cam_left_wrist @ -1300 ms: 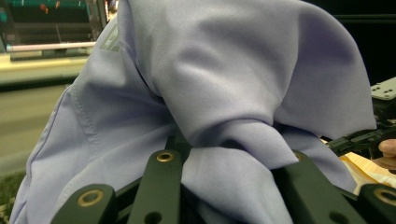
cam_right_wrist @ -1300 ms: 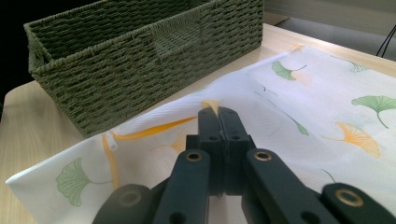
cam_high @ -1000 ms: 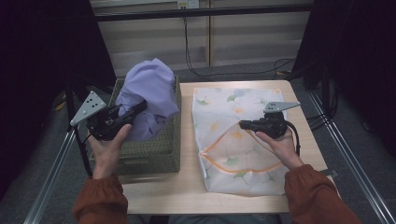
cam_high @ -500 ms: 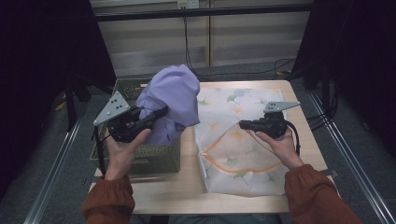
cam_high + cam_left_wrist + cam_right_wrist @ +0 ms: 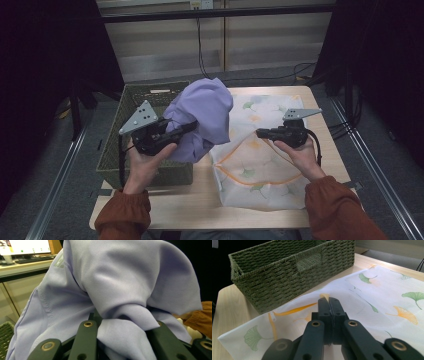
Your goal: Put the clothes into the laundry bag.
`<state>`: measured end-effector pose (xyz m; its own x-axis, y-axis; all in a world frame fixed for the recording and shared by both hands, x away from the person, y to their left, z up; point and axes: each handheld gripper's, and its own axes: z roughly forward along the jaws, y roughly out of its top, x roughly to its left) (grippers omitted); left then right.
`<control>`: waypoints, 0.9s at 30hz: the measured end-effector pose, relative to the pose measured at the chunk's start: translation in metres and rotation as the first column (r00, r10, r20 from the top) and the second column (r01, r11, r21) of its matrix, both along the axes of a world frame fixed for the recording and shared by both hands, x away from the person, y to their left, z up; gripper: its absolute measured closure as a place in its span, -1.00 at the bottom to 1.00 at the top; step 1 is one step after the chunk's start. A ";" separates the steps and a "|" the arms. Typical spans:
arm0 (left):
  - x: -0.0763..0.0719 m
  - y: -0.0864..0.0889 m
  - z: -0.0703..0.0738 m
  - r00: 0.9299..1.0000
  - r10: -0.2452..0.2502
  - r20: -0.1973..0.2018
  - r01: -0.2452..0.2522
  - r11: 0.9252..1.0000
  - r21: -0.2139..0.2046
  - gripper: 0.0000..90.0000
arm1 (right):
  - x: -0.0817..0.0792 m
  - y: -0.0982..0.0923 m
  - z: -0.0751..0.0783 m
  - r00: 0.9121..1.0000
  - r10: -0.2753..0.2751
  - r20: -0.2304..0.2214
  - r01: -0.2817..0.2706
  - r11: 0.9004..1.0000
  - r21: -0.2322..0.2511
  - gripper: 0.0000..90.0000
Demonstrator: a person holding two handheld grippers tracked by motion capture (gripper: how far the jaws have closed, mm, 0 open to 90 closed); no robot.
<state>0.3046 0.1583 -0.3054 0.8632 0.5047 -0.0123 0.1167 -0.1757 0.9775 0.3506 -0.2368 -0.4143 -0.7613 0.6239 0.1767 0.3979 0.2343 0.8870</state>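
Wooden table (image 5: 200, 200), dark surroundings; green wicker basket (image 5: 120, 150) at 9 o'clock. Left gripper (image 5: 187, 127) fingers clamp the lilac garment (image 5: 210, 107), lifted between basket and bag. Right gripper (image 5: 260, 133) fingers are pinched on the ginkgo-print mesh bag (image 5: 260, 175) at 3 o'clock.

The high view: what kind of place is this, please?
Probably a lab or recording workstation, not a home. A small wooden table stands inside a metal frame with dark surroundings, cables hang behind it, and the left gripper view shows a monitor on a desk.
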 end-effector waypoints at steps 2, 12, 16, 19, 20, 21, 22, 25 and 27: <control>0.000 -0.004 -0.002 1.000 -0.014 -0.009 0.014 1.000 0.003 0.61 | 0.000 0.000 0.000 1.000 0.000 -0.001 0.000 1.000 0.001 0.99; -0.004 -0.024 -0.008 0.997 -0.071 -0.025 0.071 0.997 0.030 0.61 | 0.000 0.000 0.001 1.000 0.002 0.001 -0.002 1.000 0.005 0.99; -0.005 -0.032 -0.011 0.995 -0.093 -0.033 0.094 0.995 0.040 0.61 | 0.000 0.000 0.001 1.000 0.002 0.000 -0.002 1.000 0.008 0.99; -0.006 -0.038 -0.014 0.993 -0.112 -0.038 0.113 0.992 0.047 0.60 | 0.000 0.000 0.001 1.000 0.003 -0.001 -0.003 1.000 0.008 0.99; -0.007 -0.041 -0.015 0.992 -0.119 -0.044 0.122 0.991 0.055 0.61 | 0.000 0.000 0.001 1.000 0.003 -0.001 -0.003 1.000 0.009 0.99; -0.007 -0.043 -0.016 0.992 -0.118 -0.048 0.121 0.991 0.062 0.60 | 0.000 0.001 0.001 1.000 0.005 0.002 -0.005 1.000 0.007 0.99; -0.007 -0.046 -0.018 0.991 -0.126 -0.053 0.130 0.989 0.064 0.60 | 0.000 0.001 0.001 1.000 0.005 0.002 -0.005 1.000 0.007 0.99; -0.007 -0.052 -0.021 0.988 -0.139 -0.060 0.144 0.986 0.079 0.60 | 0.000 0.001 0.001 1.000 0.006 0.000 -0.006 1.000 0.006 0.99; -0.008 -0.056 -0.023 0.986 -0.152 -0.066 0.157 0.984 0.084 0.60 | 0.000 0.001 0.001 1.000 0.004 -0.001 -0.004 1.000 0.008 0.99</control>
<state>0.2964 0.1024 -0.3283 0.9301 0.3664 -0.0268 0.1384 -0.2819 0.9494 0.3509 -0.2362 -0.4130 -0.7635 0.6196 0.1823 0.3981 0.2292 0.8883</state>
